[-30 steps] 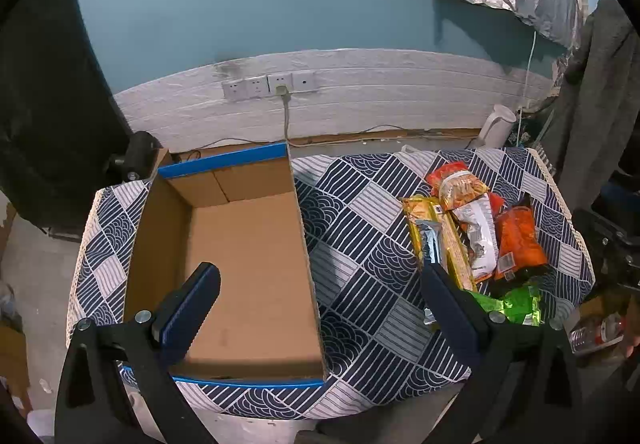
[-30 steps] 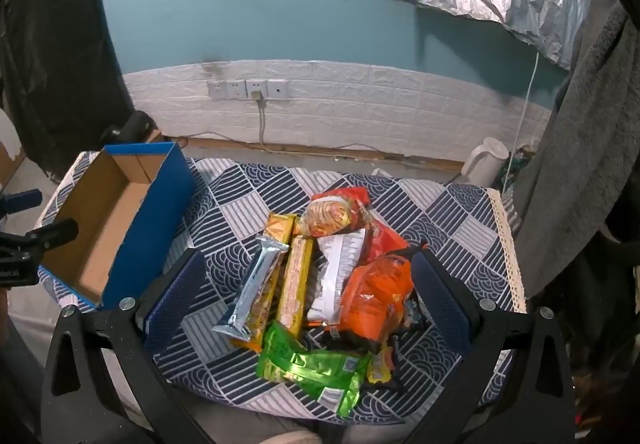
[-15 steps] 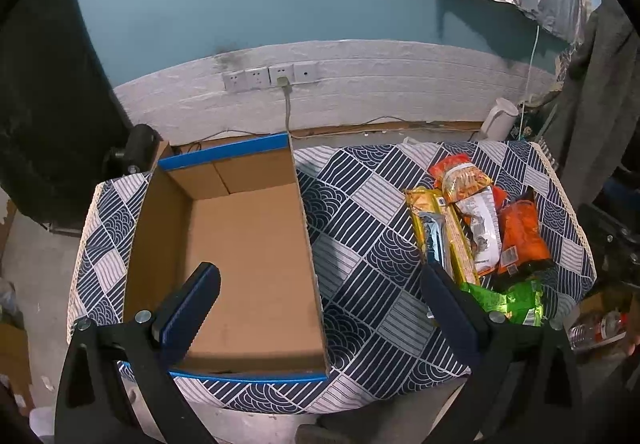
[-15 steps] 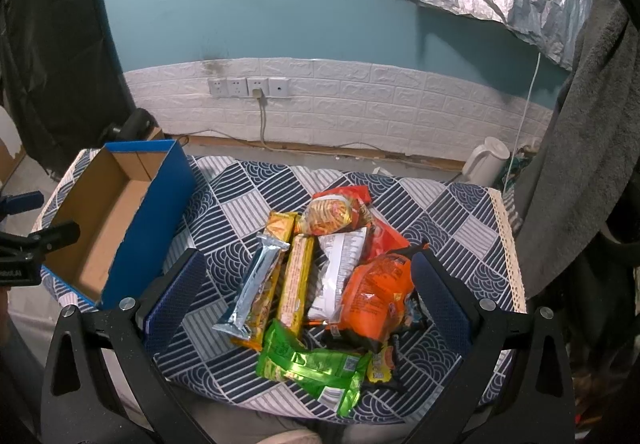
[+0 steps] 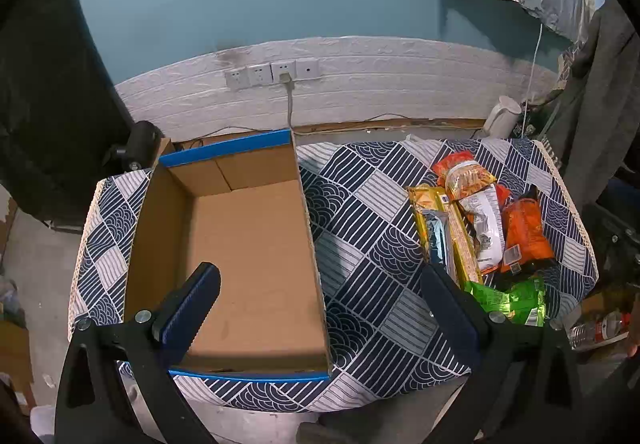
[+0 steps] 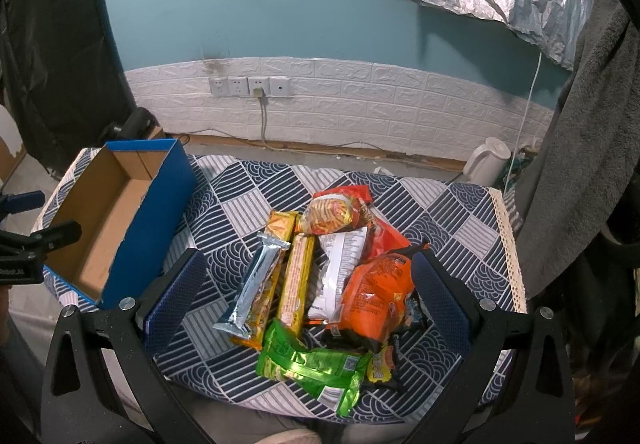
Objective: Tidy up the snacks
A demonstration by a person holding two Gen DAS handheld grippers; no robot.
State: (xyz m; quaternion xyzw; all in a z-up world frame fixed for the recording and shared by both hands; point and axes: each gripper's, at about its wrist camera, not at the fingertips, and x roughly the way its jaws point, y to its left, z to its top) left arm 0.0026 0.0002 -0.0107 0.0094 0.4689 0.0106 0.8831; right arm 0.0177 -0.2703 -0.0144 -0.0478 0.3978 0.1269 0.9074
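An empty cardboard box (image 5: pixel 248 260) with blue outer walls sits on the left of the patterned table; it shows as the box (image 6: pixel 120 219) in the right wrist view. A pile of snack packets (image 6: pixel 332 276) lies on the table's right half: a silver bar (image 6: pixel 256 284), a yellow bar (image 6: pixel 296 280), a white packet (image 6: pixel 340 268), an orange bag (image 6: pixel 376 292) and a green packet (image 6: pixel 312 360). My left gripper (image 5: pixel 320 284) hangs open above the box's near right corner. My right gripper (image 6: pixel 308 272) hangs open above the pile, holding nothing.
A blue-and-white patterned cloth (image 5: pixel 368 236) covers the table. Behind it is a white brick wall panel with sockets (image 6: pixel 248 85) and a plugged cable. A white kettle (image 6: pixel 486 165) stands on the floor at the back right. Grey fabric (image 6: pixel 580 147) hangs at the right.
Both views have shifted only slightly; the left gripper has tilted a little so the table sits lower in view. Nothing on the table has moved.
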